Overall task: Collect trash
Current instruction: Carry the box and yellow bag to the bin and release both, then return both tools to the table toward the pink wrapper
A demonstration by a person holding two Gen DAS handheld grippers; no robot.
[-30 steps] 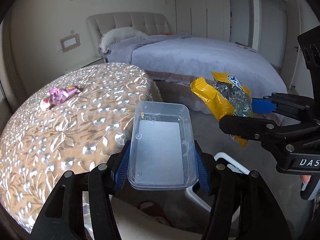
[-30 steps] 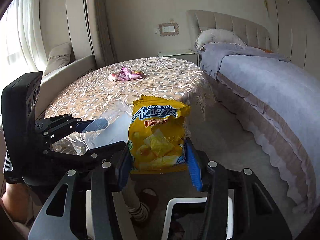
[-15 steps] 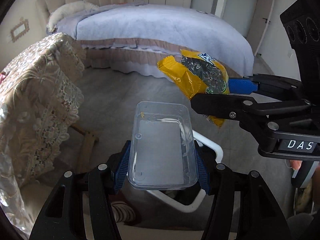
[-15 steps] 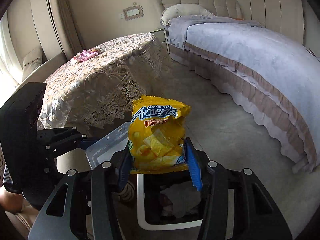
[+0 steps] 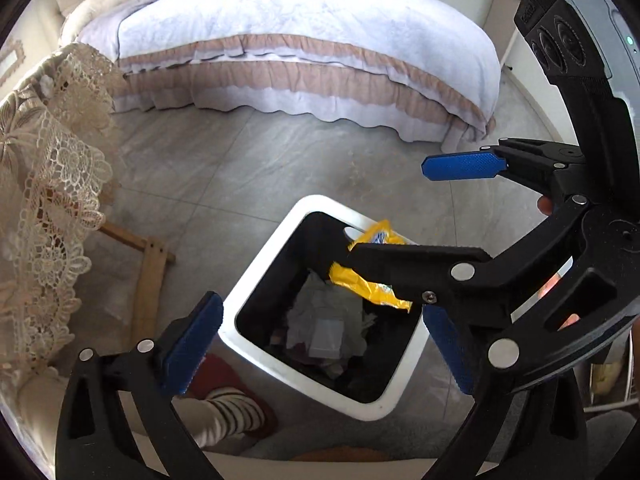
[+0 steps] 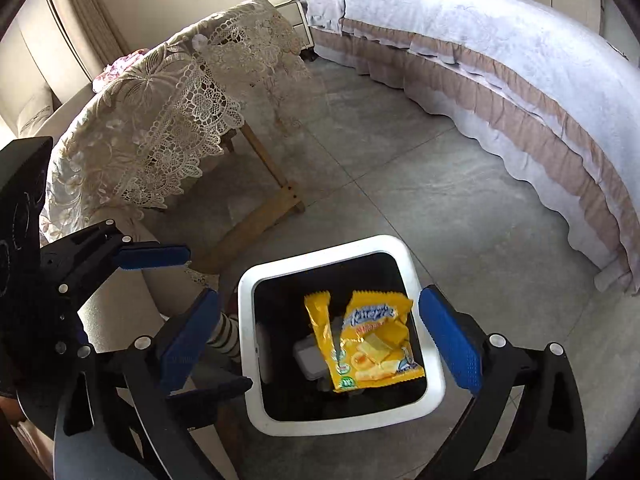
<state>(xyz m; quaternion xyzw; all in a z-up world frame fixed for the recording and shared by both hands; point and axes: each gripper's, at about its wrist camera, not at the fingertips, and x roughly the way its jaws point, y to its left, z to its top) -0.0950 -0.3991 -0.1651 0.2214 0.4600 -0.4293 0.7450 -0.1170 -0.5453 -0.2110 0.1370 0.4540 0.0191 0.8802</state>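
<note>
A white-rimmed trash bin [image 5: 256, 280] [image 6: 250, 320] with a black liner stands on the floor below both grippers. The yellow snack bag [image 6: 368, 340] [image 5: 368, 284] lies inside it on top of other trash. The clear plastic container [image 6: 308, 356] lies in the bin beside the bag, mostly hidden; crumpled paper [image 5: 324, 320] fills the bottom. My left gripper [image 5: 320, 348] is open and empty above the bin. My right gripper [image 6: 320, 336] is open and empty above the bin; it also shows in the left wrist view [image 5: 424, 220].
A table with a lace cloth [image 6: 160, 112] and wooden legs [image 6: 272, 200] stands left of the bin; a pink wrapper [image 6: 116, 68] lies on it. A bed [image 6: 500, 52] [image 5: 300, 40] runs along the far side. A striped-sock foot [image 5: 224, 416] is beside the bin.
Both grippers have opened over the bin. The clear container left my left gripper and the yellow snack bag left my right gripper; both now lie in the bin.
</note>
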